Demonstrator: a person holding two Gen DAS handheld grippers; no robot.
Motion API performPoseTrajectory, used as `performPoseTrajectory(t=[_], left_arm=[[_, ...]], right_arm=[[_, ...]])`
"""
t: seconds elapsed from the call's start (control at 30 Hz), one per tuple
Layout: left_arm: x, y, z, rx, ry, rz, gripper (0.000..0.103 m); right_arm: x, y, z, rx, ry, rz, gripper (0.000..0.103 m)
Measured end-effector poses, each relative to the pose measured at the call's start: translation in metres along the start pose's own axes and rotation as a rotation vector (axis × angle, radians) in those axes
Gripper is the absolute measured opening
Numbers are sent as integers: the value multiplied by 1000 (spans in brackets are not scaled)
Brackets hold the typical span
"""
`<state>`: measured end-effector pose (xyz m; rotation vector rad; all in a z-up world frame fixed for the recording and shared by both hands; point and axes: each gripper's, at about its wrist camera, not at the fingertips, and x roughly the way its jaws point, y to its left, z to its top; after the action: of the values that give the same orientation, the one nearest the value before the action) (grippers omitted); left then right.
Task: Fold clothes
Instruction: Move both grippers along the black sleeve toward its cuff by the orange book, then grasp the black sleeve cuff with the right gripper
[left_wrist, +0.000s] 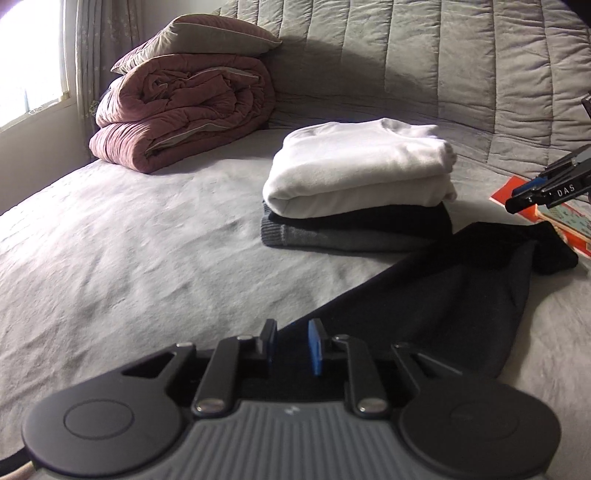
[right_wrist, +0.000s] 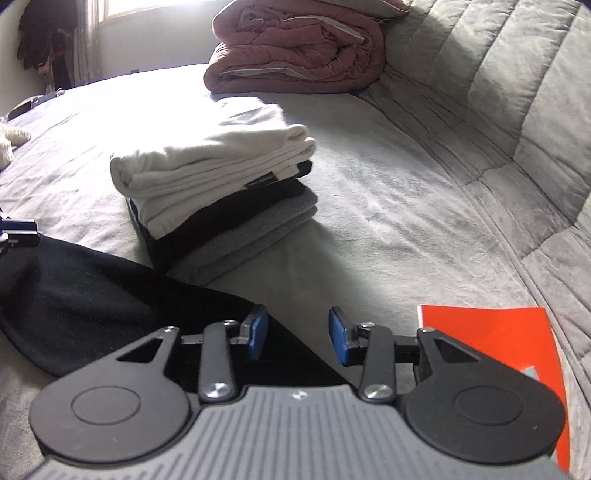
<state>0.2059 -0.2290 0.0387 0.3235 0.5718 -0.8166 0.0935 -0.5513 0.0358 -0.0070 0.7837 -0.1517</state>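
Black garment (left_wrist: 436, 295) lies spread on bed (left_wrist: 147, 240), just in front of folded stack (left_wrist: 358, 192). Left tool (left_wrist: 292, 347) released, pads apart over garment's edge; right tool (right_wrist: 298, 339) also released, wider gap. Only R view shows stack's label (right_wrist: 263, 181) and full orange booklet (right_wrist: 498, 339); L view shows pillow (left_wrist: 214, 37) on pink duvet (left_wrist: 184, 110).

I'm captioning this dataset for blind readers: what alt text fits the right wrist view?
An open right tool hovers over the edge of a black garment spread on a grey bed. Behind it sits a folded stack, a white garment on top of black and grey ones. A folded pink comforter lies farther back, an orange booklet at right.
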Motion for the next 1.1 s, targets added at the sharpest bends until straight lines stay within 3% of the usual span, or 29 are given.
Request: performPoseTrajectory(t=[0.13,0.3,0.4,0.5,0.6,0.73,0.9,1.1], left_arm=[[4,-29,2,15,11,-67,22],[12,-53,0,23,35,-82,22],[16,-62,-3,28,38,-76,28],[18,-65,-5,15,29,-64,31],[17,-64,-4,-1,26,-64,32],[14,-64,-1,1,19,-86,33],[20,-75,-1,8,21,-113,36],[23,-85,-2,29,20,-116,41]], right_arm=[[-23,-27,-13,61,46,-24,40],[-27,-44,-37,151,87,16,40],[-17,-49,-44,186,89,12,40],[-15,-47,-42,155,91,0,40],[-15,-43,-39,116,93,-14,10],[-17,-39,-34,56,87,-42,10],[-19,-44,-14,-20,48,-158,8],[26,-45,-13,-60,99,-217,8]])
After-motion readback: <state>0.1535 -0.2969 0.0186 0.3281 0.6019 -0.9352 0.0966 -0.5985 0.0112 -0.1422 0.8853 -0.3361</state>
